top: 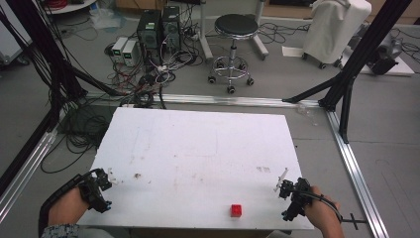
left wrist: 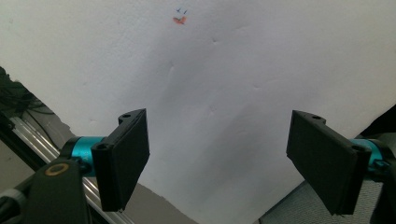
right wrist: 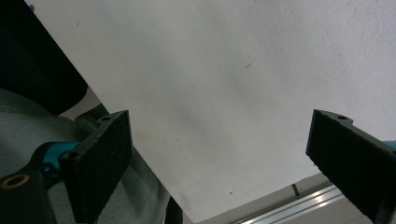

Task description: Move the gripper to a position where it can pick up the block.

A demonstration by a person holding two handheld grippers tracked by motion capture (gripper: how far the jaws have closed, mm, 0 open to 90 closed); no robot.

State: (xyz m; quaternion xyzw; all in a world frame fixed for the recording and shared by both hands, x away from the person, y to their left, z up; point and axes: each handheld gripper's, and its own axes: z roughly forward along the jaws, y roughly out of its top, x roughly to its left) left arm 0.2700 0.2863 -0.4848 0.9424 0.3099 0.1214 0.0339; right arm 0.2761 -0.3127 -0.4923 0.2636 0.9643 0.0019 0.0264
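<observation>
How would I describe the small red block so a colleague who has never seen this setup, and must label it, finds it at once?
Start with the white table in the middle of the high view and follow its near edge toward the person. The small red block sits just inside that edge, right of centre, closer to the right tongs than the left tongs. It is the only coloured solid thing on the white surface.

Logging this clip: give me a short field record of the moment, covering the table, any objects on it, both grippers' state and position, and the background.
surface: white rectangular table, lightly stained
object: small red cube, near the front edge, right of centre
left gripper: open, empty, at the front left corner of the table
right gripper: open, empty, at the front right corner, right of the cube and apart from it
contact: neither gripper touches the cube
background: black round stool, computer towers, floor cables
</observation>
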